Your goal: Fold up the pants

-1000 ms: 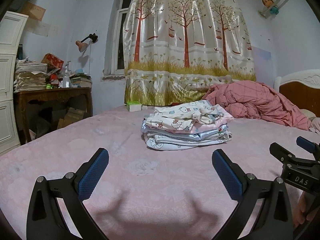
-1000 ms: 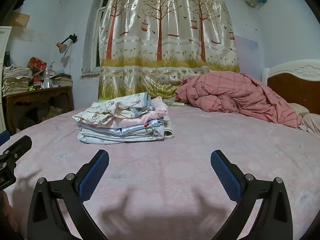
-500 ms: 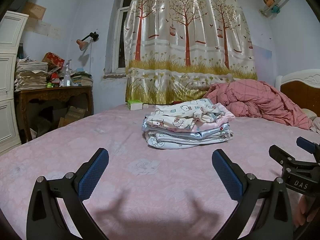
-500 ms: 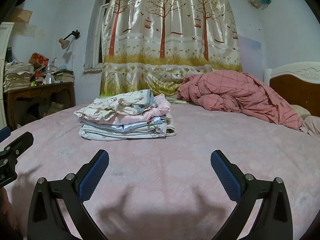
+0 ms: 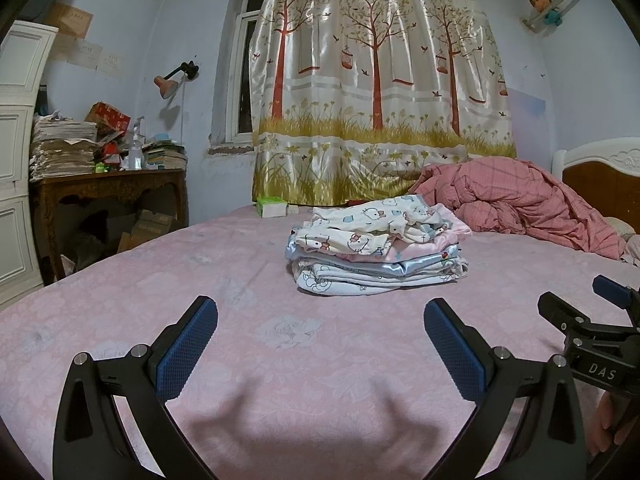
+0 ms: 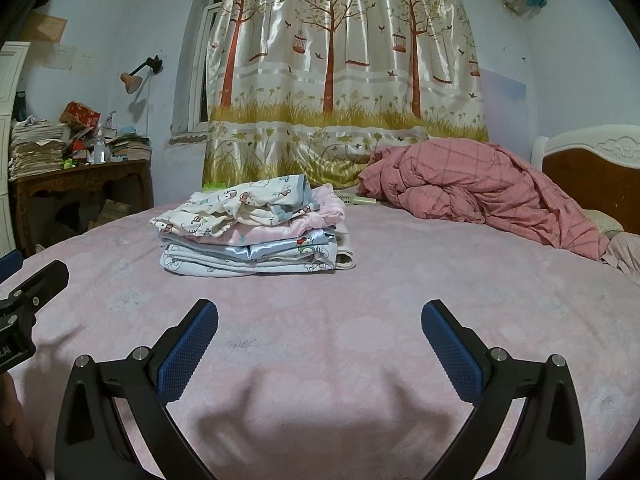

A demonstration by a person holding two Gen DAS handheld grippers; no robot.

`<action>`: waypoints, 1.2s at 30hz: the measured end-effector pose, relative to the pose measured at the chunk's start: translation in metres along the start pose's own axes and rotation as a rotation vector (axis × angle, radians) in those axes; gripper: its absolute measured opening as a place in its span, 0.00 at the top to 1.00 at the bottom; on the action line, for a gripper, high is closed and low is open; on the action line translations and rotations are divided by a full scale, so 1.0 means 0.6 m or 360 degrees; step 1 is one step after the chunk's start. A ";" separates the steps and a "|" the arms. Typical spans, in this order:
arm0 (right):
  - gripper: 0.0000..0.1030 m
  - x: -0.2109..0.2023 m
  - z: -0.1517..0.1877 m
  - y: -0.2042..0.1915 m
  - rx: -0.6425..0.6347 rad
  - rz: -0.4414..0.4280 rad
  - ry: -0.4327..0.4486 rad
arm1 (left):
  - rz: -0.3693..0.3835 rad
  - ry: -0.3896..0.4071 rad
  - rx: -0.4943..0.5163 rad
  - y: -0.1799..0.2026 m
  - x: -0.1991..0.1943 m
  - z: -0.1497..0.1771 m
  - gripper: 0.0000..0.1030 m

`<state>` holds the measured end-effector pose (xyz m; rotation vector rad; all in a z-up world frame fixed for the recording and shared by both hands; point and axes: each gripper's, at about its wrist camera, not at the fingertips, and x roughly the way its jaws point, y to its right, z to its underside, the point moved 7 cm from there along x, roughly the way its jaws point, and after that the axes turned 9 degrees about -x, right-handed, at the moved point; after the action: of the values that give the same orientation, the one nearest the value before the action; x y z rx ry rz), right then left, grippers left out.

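Both the left claw and right claw are gaping wide, empty, hovering over the pink bed near the stack of folded printed pants.

You have the bed spread before both grippers. The stack of folded clothes sits on it, toward the far edge and well apart from your left gripper and right gripper, which hover side by side over the near part, jaws spread wide with nothing between them. Behind the stack, at the far edge, lies a small box. To the stack's right, a bunched quilt lies against the headboard. Beyond the bed's far edge hangs the curtain. Off the left side stands a desk, piled with papers.
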<state>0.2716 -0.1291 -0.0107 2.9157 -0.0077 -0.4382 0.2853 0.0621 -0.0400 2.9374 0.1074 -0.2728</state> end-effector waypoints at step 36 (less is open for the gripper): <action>0.01 0.002 0.004 -0.005 0.0005 -0.0016 -0.0017 | -0.0014 -0.0008 0.0031 -0.023 0.006 0.008 0.00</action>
<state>0.2718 -0.1269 -0.0140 2.9179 0.0052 -0.4554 0.2867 0.0746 -0.0479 2.9560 0.1179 -0.2839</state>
